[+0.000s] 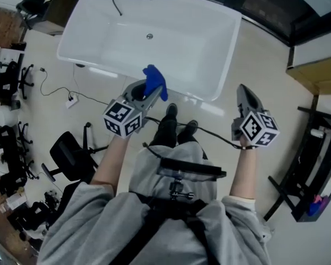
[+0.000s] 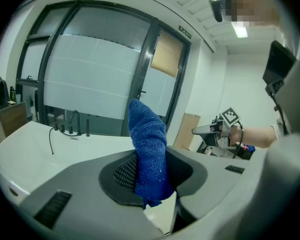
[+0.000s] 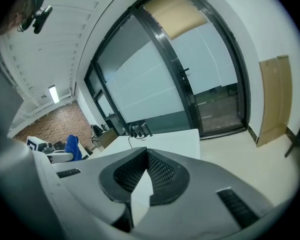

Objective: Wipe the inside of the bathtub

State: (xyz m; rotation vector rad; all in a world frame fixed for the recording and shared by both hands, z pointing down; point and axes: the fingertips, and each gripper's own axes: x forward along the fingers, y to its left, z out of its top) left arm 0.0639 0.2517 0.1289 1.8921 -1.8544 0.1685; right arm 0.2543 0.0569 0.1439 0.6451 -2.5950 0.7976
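One cloth (image 2: 147, 134), lengthwise along left claw (image 2: 151, 176) (clamped).

Left claw (image 1: 145, 94) clamped on cloth (image 1: 155, 80); right claw (image 1: 244, 93) jaws together; both forearms extended forward.

No legible text, sign (image 2: 185, 32) above the door (image 2: 162, 94) too small to read

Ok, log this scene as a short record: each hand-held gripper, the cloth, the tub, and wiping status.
Left hand-held gripper: shut on blue cloth
Right hand-held gripper: shut, nothing between its jaws
Bathtub: white, on the floor ahead of the person, drain visible
Wiping: not yet begun; cloth appears held clear of the tub
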